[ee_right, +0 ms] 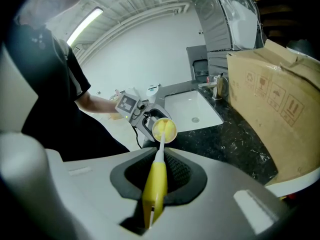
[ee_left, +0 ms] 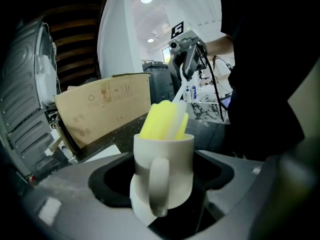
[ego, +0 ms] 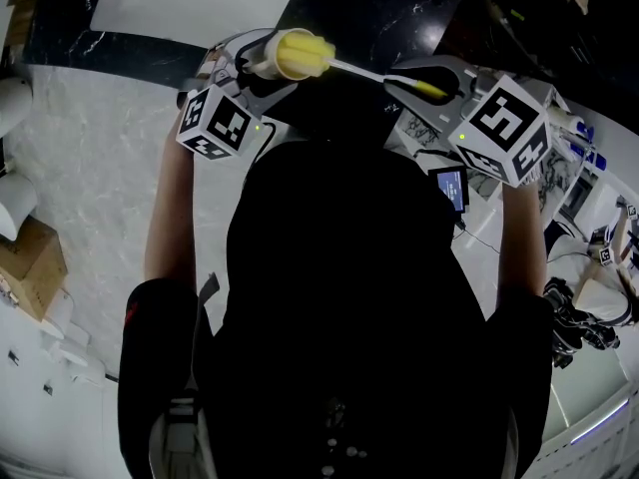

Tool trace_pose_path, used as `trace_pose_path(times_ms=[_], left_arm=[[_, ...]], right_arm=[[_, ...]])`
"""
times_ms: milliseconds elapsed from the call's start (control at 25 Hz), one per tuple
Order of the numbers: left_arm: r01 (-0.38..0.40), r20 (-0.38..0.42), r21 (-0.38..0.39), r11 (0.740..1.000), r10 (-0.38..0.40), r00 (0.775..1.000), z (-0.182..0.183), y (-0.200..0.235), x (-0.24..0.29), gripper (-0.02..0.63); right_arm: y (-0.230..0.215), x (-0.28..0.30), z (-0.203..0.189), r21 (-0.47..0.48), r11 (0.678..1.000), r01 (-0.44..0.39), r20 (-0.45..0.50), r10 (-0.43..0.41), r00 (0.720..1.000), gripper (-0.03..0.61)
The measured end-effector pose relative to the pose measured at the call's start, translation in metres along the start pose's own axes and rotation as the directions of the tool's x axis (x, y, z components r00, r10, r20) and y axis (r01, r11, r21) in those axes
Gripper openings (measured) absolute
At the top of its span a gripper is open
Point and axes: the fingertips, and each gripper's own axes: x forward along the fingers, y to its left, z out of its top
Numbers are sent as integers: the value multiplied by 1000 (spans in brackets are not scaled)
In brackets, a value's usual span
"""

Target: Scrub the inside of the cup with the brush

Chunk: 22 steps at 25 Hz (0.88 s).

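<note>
Black marbled counter (ego: 379,8) with white sink (ego: 180,3), upper frame. Your left gripper (ego: 243,71) clamps the cup (ee_left: 162,156) by its body; it is probably rigid, slick and breakable. Your right gripper (ego: 431,86) pinches the brush (ee_right: 155,180) by its yellow handle, with the soft sponge head in the cup's mouth, upper centre.

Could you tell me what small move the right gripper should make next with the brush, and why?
Probably ease the brush a little deeper into the cup. Its yellow sponge head stands largely above the rim, so the lower walls and bottom are likely unreached.
</note>
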Motion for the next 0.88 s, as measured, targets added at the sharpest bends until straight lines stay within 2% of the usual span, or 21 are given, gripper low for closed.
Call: trace_pose_path(times_ms=[360, 560, 720, 880], left_arm=[[-40, 10, -57, 998, 40, 999, -7, 1, -6, 387], [-46, 0, -72, 996, 46, 999, -13, 0, -10, 387], [-55, -19, -77, 996, 53, 998, -19, -3, -11, 383], [-77, 5, -152, 985, 79, 997, -21, -2, -11, 382]], right_arm=[[4, -20, 5, 70, 997, 8, 119, -16, 993, 41], [-7, -32, 11, 153, 987, 48, 214, -81, 974, 41], [-13, -37, 12, 190, 979, 77, 254, -125, 959, 41], [-17, -40, 10, 225, 969, 104, 279, -167, 946, 41]])
